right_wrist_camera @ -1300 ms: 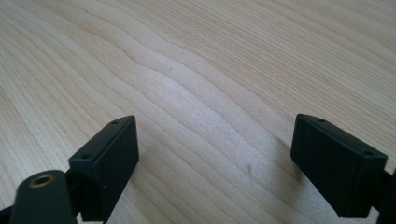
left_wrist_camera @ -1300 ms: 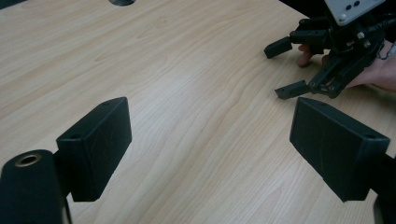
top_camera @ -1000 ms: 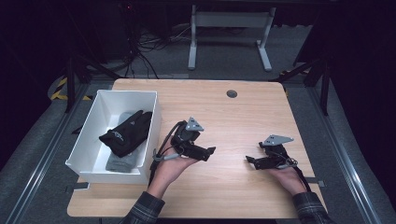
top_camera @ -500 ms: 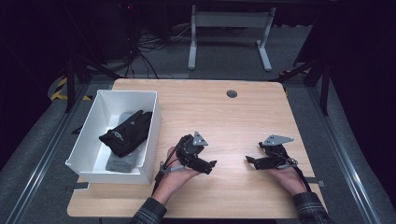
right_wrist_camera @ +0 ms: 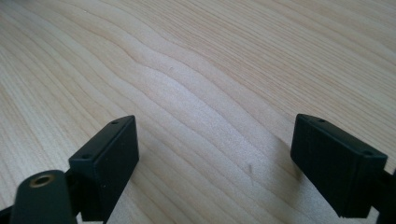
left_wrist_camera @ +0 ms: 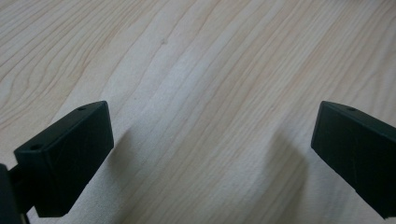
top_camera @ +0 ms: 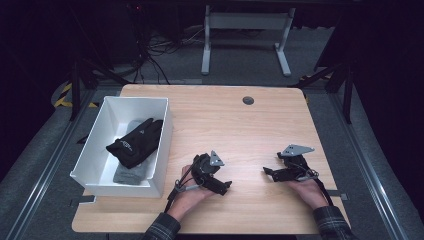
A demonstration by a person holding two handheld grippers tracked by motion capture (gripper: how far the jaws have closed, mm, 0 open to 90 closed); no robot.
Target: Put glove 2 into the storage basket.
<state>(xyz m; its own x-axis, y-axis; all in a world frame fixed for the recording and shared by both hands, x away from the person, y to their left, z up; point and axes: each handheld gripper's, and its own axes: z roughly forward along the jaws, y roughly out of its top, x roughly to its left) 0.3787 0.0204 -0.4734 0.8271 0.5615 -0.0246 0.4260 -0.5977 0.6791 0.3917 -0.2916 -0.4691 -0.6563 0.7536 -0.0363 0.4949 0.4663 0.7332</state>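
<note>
Left hand-held gripper (top_camera: 224, 186) and right hand-held gripper (top_camera: 268, 171) low over bare desk (top_camera: 235, 125), jaws apart, nothing held; black glove (top_camera: 134, 142) inside white bin (top_camera: 122, 105) at left, well apart.

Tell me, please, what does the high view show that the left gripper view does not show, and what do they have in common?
The high view takes in the white bin at the table's left with a black glove lying inside it, the right gripper resting near the right edge, both of the person's hands, and the floor beyond. The left gripper view gives a close look at the left gripper with its two black jaws spread wide apart and nothing between them. Both share the light wooden table and the left gripper.
</note>
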